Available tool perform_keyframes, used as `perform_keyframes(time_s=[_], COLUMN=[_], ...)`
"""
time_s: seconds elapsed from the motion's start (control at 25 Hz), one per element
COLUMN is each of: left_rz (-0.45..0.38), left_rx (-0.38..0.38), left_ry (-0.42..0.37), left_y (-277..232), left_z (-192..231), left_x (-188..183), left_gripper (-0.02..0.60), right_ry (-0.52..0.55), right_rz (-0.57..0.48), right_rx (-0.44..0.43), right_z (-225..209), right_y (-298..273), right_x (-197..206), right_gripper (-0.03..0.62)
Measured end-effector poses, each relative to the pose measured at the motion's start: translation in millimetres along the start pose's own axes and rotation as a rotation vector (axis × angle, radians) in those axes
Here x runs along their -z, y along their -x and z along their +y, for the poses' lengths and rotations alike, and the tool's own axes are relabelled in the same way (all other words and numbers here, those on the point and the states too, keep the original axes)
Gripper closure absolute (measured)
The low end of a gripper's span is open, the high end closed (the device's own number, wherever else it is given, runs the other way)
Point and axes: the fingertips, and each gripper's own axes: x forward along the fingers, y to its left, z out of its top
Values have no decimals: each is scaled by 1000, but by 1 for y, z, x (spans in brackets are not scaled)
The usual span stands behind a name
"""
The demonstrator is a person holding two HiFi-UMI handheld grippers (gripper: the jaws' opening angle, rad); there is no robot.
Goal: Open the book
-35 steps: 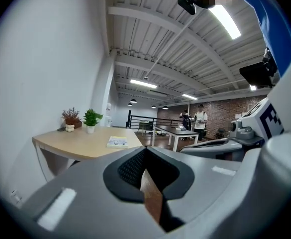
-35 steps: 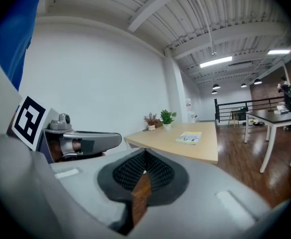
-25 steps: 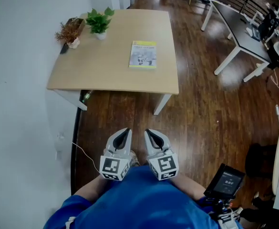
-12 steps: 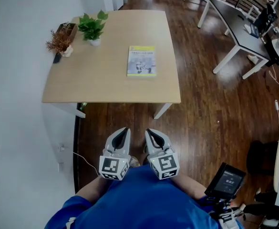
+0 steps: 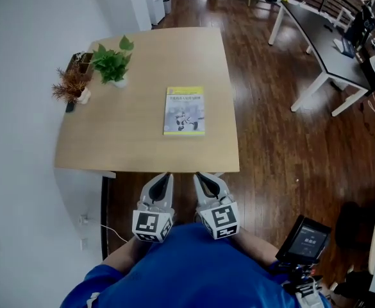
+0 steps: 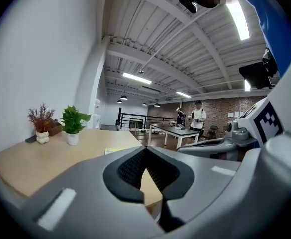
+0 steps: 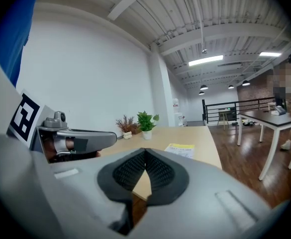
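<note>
A closed book (image 5: pixel 184 110) with a yellow band across its cover lies flat on the light wooden table (image 5: pixel 110 146), right of the middle. My left gripper (image 5: pixel 164 178) and right gripper (image 5: pixel 201 178) are side by side at the table's near edge, both shut and holding nothing. Their tips point toward the book, which lies well ahead of them, apart from both. The left gripper view shows the left gripper (image 6: pixel 145 148) with the book (image 6: pixel 116 151) just over its jaws. In the right gripper view the book (image 7: pixel 180 150) lies right of the right gripper (image 7: pixel 145 151).
A green potted plant (image 5: pixel 112 63) and a dried plant in a small pot (image 5: pixel 72 85) stand at the table's far left, by the white wall. A white-legged dark desk (image 5: pixel 328 50) stands at the right across the wooden floor. A small screen device (image 5: pixel 302 239) hangs at my right hip.
The table and book have come closer in the head view. Both grippers, still shut, now reach the table's near edge instead of hanging over the floor.
</note>
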Motion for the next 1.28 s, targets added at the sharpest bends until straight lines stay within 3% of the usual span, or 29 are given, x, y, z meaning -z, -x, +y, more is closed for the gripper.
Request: perform_keyframes(time_s=[0.28,0.64,1.28], left_rz=[34,95,202], left_rx=[-47,-55,200], left_ry=[9,20,31], left_y=[-53,-94,-175], left_z=[13,51,139], left_x=[-2,8,32], left_gripper=[575,575,575], right_ry=[-16,-84,-240], right_rz=[28,111,243], right_rx=[-26,-3,293], right_z=[-47,-71,-108], right_y=[-32,-79,-168], right_x=[1,14,38], right_gripper=[591,591,591])
